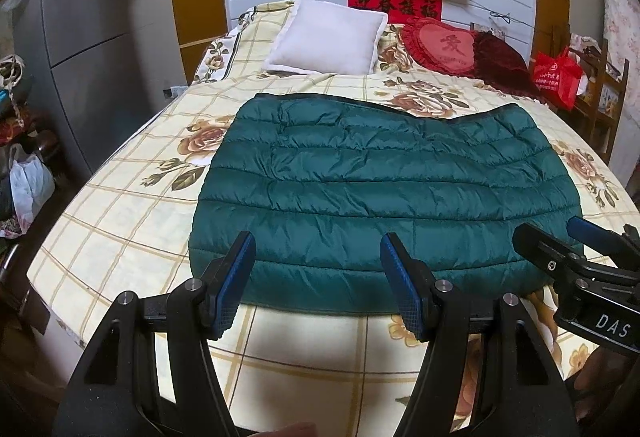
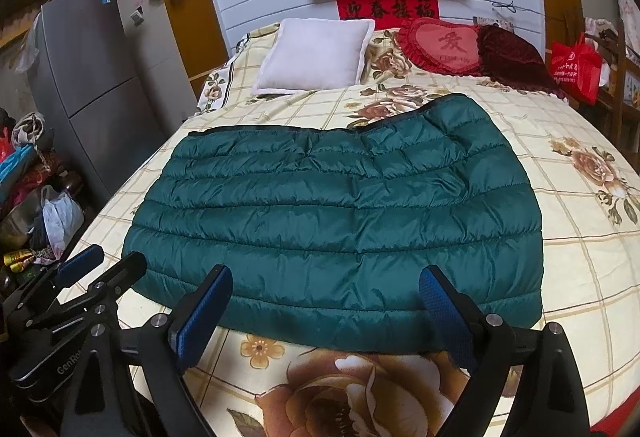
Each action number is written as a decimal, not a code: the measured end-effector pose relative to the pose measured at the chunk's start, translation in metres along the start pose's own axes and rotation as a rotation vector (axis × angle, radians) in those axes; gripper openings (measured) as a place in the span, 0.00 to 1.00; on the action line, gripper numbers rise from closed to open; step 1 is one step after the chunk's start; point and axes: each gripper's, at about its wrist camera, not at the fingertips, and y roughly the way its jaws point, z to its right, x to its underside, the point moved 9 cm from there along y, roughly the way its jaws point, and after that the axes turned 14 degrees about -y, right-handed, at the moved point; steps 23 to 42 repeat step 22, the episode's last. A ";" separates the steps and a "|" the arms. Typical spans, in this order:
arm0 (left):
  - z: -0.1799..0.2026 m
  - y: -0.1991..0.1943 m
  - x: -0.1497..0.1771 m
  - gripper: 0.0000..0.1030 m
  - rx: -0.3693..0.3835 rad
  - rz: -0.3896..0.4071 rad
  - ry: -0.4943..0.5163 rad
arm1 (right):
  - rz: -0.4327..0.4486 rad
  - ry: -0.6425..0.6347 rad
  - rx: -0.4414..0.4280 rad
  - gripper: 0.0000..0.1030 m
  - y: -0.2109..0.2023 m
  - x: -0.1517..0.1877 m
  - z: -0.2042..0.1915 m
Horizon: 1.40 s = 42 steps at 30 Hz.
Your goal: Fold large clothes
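Note:
A dark green quilted down jacket (image 1: 380, 189) (image 2: 340, 221) lies folded into a flat rectangle on the bed, its dark-trimmed edge towards the pillows. My left gripper (image 1: 318, 277) hovers over the jacket's near left part, jaws apart, nothing between the blue pads. My right gripper (image 2: 324, 309) hangs over the near edge of the jacket with its jaws wide and empty. Each gripper shows in the other's view: the right gripper (image 1: 560, 233) at the right edge, the left gripper (image 2: 100, 261) at the lower left.
The bed has a cream floral checked sheet (image 1: 120, 205). A white pillow (image 1: 326, 37), a red heart cushion (image 1: 440, 45) and a maroon cushion (image 1: 504, 65) lie at its head. A grey fridge (image 1: 80, 37) and bags (image 1: 28, 189) stand left; a red bag (image 1: 558, 77) right.

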 end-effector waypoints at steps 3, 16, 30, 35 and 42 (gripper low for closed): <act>0.001 0.000 0.001 0.63 0.001 -0.001 0.001 | 0.000 0.001 -0.001 0.91 0.000 0.000 0.000; 0.002 0.002 0.004 0.63 0.008 -0.011 -0.007 | -0.006 0.004 -0.003 0.91 0.001 0.001 0.000; -0.002 0.007 0.003 0.63 0.019 -0.015 -0.020 | -0.011 0.007 -0.005 0.91 0.002 0.002 0.004; -0.002 0.007 0.003 0.63 0.019 -0.015 -0.020 | -0.011 0.007 -0.005 0.91 0.002 0.002 0.004; -0.002 0.007 0.003 0.63 0.019 -0.015 -0.020 | -0.011 0.007 -0.005 0.91 0.002 0.002 0.004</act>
